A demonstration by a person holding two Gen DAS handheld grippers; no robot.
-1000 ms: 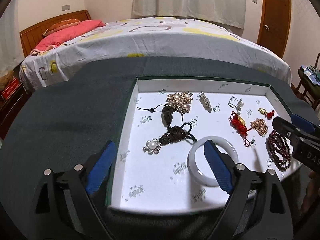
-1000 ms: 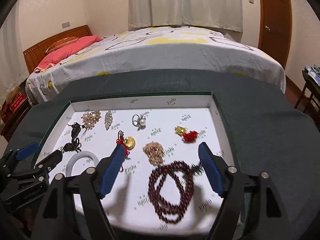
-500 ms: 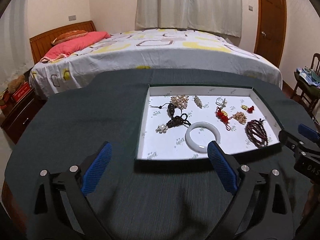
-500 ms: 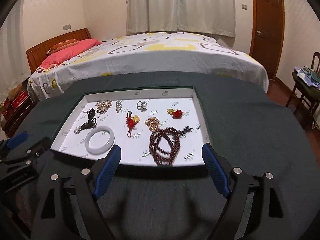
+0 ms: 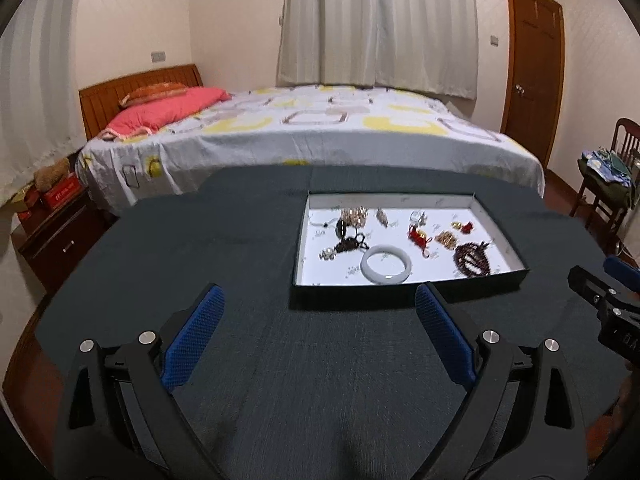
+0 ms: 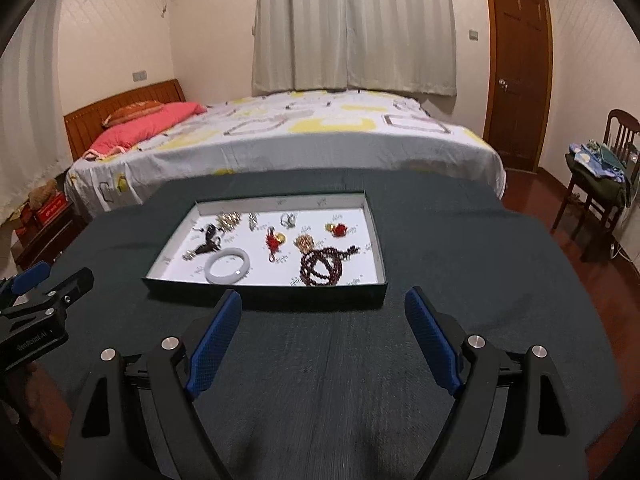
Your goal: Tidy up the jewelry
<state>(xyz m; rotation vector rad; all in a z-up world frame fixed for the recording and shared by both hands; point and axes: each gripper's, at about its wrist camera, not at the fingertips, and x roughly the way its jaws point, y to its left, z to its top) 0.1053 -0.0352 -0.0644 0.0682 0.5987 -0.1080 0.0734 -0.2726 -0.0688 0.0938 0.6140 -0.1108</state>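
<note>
So both grippers are hanging back over the dark tablecloth (image 5: 200, 240), fingers spread wide and holding nothing. The left gripper (image 5: 316, 332) and right gripper (image 6: 322, 336) each have their blue pads well short of the tray (image 6: 264, 290), which sits straight ahead of the right one and ahead and off to the right of the left one. All the jewelry is lying loose inside that tray: a white bangle (image 6: 227, 266) flat near the front wall, a dark red bead necklace (image 6: 322, 268) coiled up just to its right, a red knot charm (image 6: 273, 240) between and behind them, a small gold-and-red piece (image 6: 337, 229) further back right, plus some gold brooches and a black cord thing toward the back left that are too blurry to call. The bit that matters for whatever comes next: from the right gripper, the beads are almost dead ahead between the fingers and the bangle lines up ahead of its left finger, so I'd say the right hand is the closer one for the beads. From the left gripper the bangle (image 5: 386, 264) sits ahead, just inside its right finger, so that one's probably its job. Tray's long side runs across both views, so either hand has to go in over the front wall.
</note>
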